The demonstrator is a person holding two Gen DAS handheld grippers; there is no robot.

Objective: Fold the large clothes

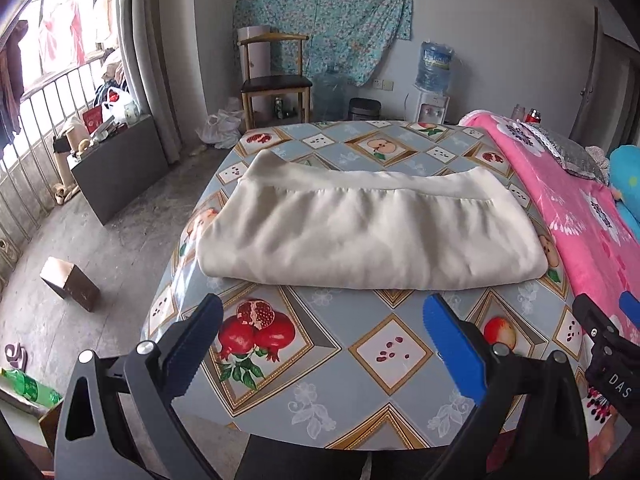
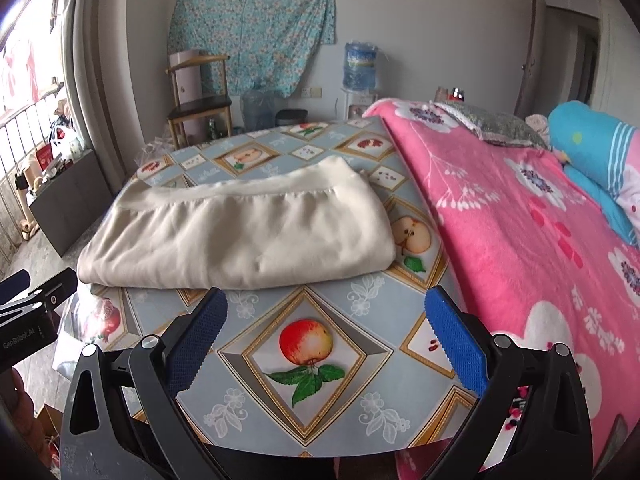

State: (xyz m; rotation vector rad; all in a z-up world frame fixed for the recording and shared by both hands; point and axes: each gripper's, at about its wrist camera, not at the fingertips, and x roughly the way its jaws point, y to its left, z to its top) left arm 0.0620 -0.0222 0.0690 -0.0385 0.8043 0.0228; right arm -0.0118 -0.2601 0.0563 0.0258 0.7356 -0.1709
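Two grippers hang over a table, side by side, and both have their blue fingers spread wide with nothing between them. The left gripper [image 1: 324, 344] sits above the near part of the table, over a picture of red pomegranates. The right gripper [image 2: 326, 338] sits above a picture of a red apple with green leaves. Each one shows a bit at the edge of the other's view.

The cream cloth [image 1: 368, 232] lies folded into a thick, long bundle in the middle of the table [image 1: 320, 412]. It rests flat on the fruit-pattern cover, a little way beyond both grippers, and neither gripper touches it. A sewn seam runs along its far part, and the near edge is a soft rounded fold.

A pink flower blanket [image 2: 520, 220] covers a bed that touches the right side of the table. A blue pillow [image 2: 592, 148] lies on the bed. Far back by the wall stand a wooden chair [image 1: 274, 80] and a water dispenser [image 1: 434, 80] with a big blue bottle on top. A small brown box [image 1: 70, 284] sits on the floor to the left.
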